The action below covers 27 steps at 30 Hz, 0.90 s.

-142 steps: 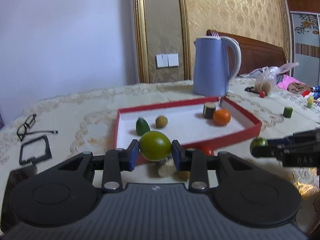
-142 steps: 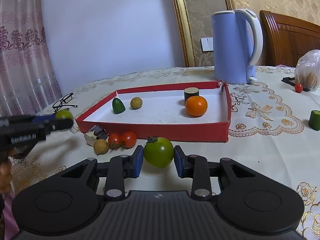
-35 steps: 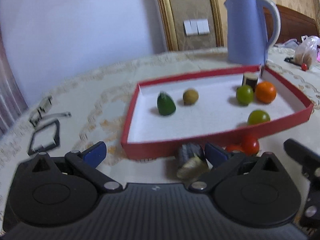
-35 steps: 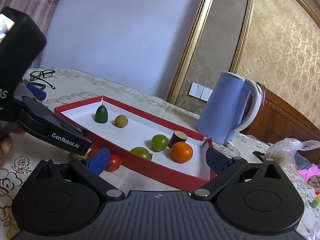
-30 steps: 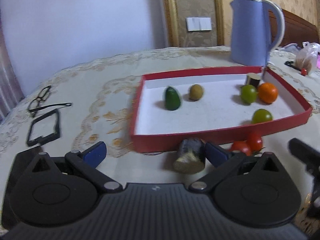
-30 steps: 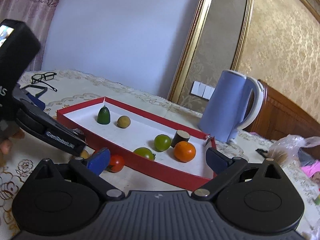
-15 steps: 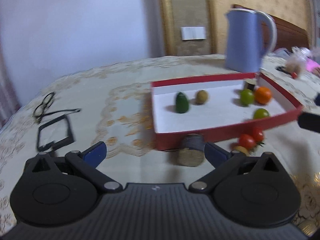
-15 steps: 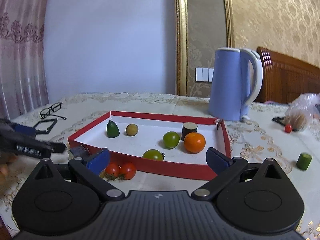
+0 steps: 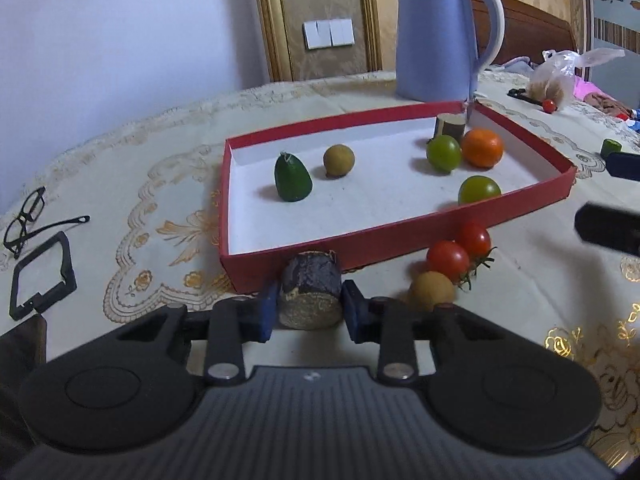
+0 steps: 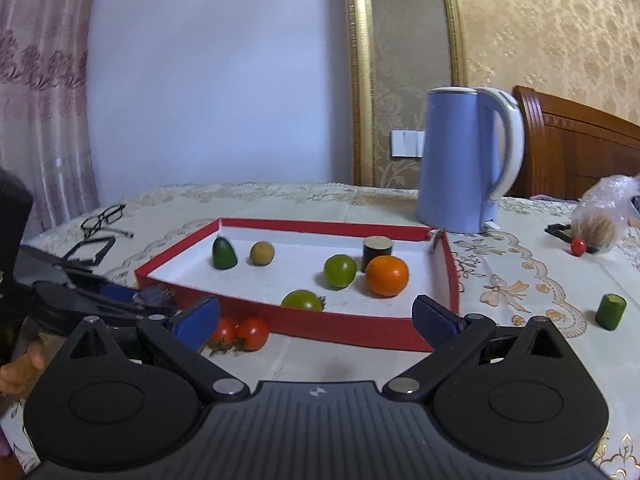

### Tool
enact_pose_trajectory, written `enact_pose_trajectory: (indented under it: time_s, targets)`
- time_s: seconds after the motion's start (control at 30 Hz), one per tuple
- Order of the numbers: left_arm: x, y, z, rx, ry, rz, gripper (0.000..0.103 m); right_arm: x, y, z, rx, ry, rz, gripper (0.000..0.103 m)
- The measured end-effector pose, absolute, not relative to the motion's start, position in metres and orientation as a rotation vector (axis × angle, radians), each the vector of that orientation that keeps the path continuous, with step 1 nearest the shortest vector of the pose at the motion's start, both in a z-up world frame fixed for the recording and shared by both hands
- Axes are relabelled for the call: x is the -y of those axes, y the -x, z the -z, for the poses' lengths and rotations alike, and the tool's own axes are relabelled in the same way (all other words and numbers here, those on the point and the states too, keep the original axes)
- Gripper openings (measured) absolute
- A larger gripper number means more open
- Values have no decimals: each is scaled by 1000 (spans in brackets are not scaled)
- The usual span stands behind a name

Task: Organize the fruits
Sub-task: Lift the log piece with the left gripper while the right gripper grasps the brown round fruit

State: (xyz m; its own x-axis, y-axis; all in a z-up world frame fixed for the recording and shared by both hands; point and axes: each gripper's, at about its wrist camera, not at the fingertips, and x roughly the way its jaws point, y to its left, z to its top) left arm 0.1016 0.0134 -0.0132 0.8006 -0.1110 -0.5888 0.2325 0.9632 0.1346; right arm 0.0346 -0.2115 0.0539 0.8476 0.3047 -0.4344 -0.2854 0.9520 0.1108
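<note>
A red tray [image 9: 400, 236] with a white floor holds a dark green fruit [image 9: 293, 178], a brown round fruit [image 9: 339, 155], two green tomatoes [image 9: 443, 153], an orange [image 9: 482, 147] and a dark cut piece [image 9: 450, 124]. My left gripper [image 9: 310, 312] is shut on a dark cylindrical piece [image 9: 311, 294] on the cloth just in front of the tray. Two red tomatoes [image 9: 460, 250] and a tan round fruit [image 9: 431, 290] lie to its right. My right gripper [image 10: 316, 320] is open and empty, in front of the tray [image 10: 352, 330].
A blue kettle [image 9: 440, 32] stands behind the tray. Glasses [image 9: 28, 220] and a black frame [image 9: 40, 276] lie at the left. A green cut piece [image 10: 611, 311], a small red fruit [image 10: 578, 246] and a plastic bag [image 10: 604, 216] lie at the right.
My left gripper has moved forward and closed on the dark cylindrical piece; half a second ago it was open. My right gripper stays open.
</note>
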Motion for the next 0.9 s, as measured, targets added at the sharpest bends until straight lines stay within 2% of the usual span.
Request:
enact_pose_trajectory:
  time_s: [0.17,0.27,0.37,0.43,0.5,0.57,0.67,0.8,0.9]
  targets:
    - [-27,-87,8,-527,-134,128,31,189,-24,-51,-458,71,-395,101]
    - [-40,-79,5,-473,-89,57,31,171,-19,-53,-444,151,-477,85]
    - [-49,-79,4,-456,-64,-3,31,148,-18,-55,-429,263,-559,77]
    - [-57,-79,4,-451,-35,-25,31,137,-23,-54,-434,319,-612,67]
    - [-66,-81,4,-463,10,-31,30,129,-30,-52,-452,347,-688,52]
    - [-71,-83,6,-475,43,-24,30,124,-40,-50,-482,355,-731,44]
    - [-70,-83,7,-476,41,-25,30,119,-55,-45,-521,376,-737,43]
    - [-65,-83,8,-469,15,-29,31,115,-70,-39,-584,375,-766,34]
    - [-66,-83,8,-470,22,-26,30,112,-71,-39,-589,388,-765,34]
